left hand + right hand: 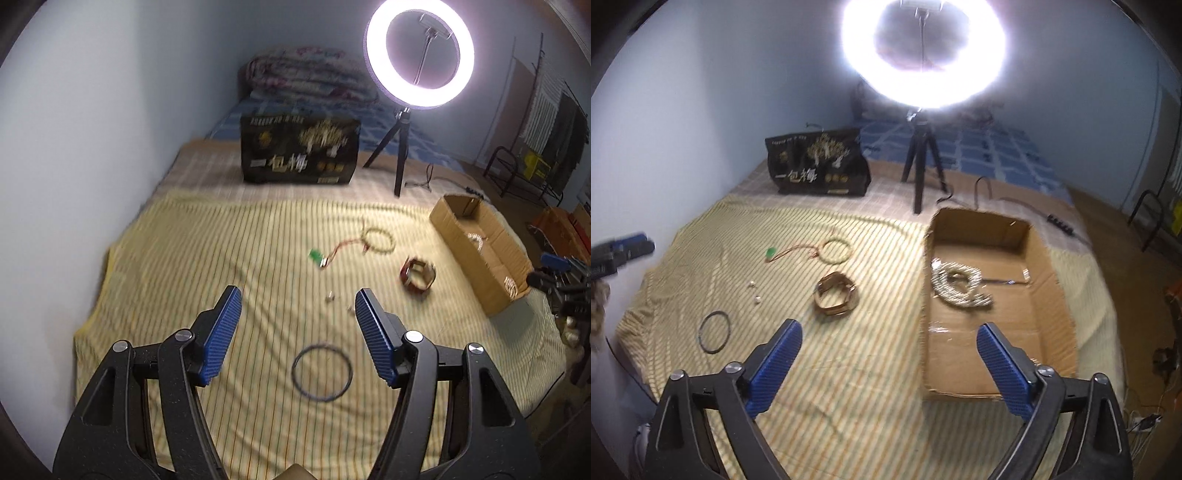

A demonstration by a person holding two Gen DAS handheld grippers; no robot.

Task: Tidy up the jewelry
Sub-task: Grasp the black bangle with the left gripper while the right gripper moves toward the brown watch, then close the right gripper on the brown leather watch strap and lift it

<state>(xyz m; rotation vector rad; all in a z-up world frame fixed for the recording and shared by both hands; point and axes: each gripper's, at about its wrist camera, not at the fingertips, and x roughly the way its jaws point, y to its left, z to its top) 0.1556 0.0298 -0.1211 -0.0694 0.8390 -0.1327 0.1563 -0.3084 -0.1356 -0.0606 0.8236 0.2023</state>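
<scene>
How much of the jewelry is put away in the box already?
Done: one silvery beaded necklace lies in the cardboard box.
In hand: nothing; the left tongs and right tongs are both open and empty.
Left on the striped cloth: black ring, brown bracelet, bead bracelet, green pendant cord, two tiny earrings.

A bed under a striped yellow sheet (849, 369) carries a cardboard box (1052, 332); left of the box lie a gold bracelet (834, 295) and a dark ring (714, 332).
</scene>
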